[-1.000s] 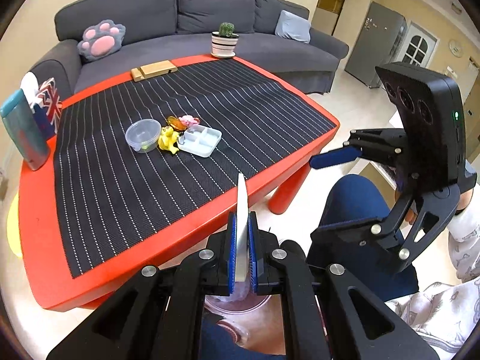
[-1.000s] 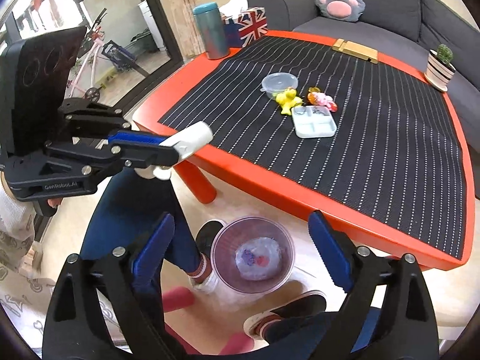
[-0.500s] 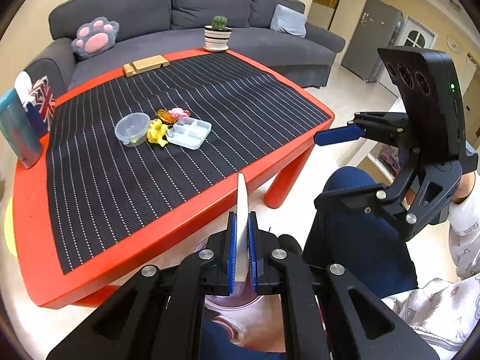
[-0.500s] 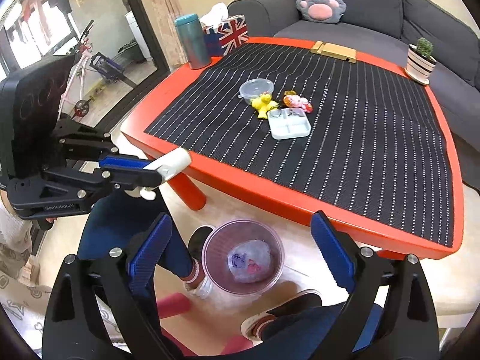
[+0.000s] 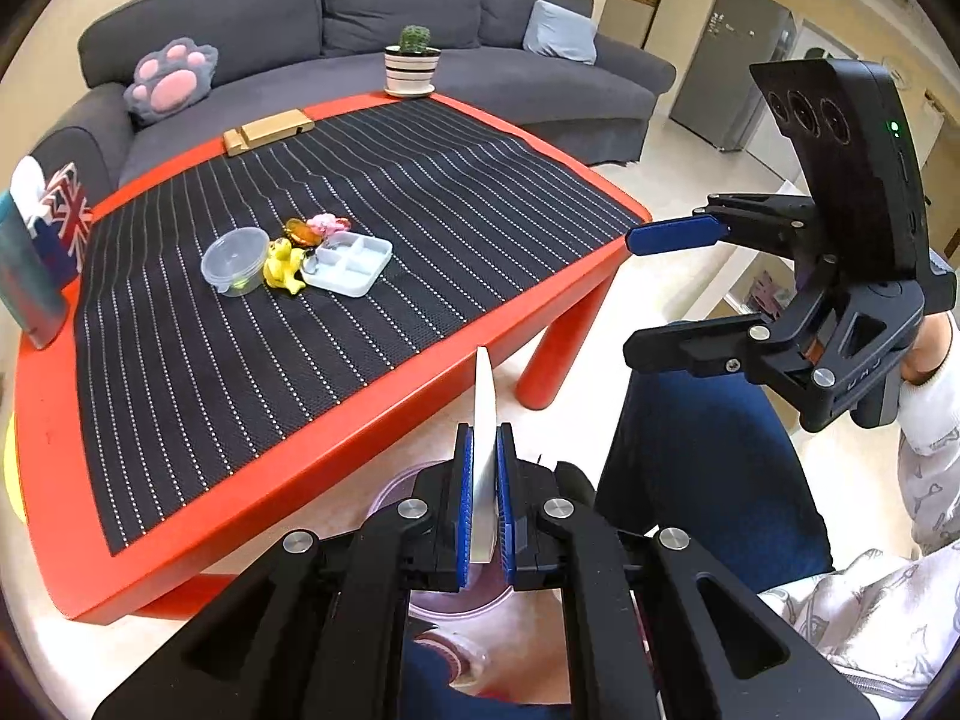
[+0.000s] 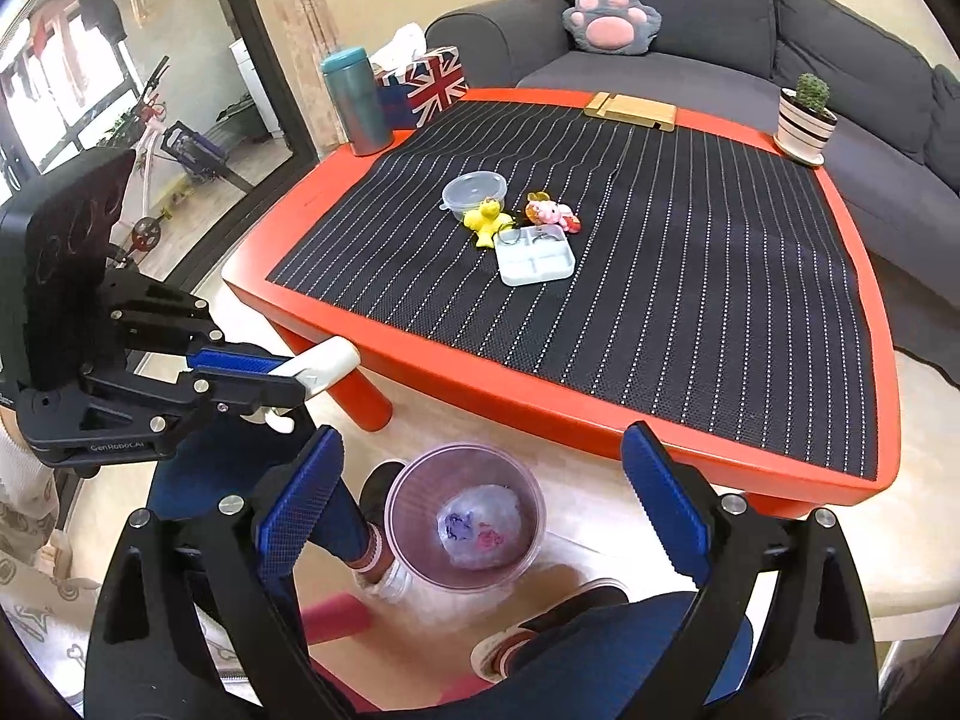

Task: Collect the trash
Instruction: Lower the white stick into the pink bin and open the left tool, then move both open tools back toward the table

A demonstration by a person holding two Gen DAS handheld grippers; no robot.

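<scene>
Left tongs (image 5: 483, 501) pinch a flat white piece (image 5: 483, 420) above the bin (image 6: 465, 516); right tongs (image 6: 480, 516) gape wide, empty

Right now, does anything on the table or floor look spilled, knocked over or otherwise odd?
Nothing stands out. The clear tub, yellow toy and divided tray sit in a tidy cluster on the striped mat. The bin stands upright on the floor, and the left gripper grips a white piece cleanly.
</scene>
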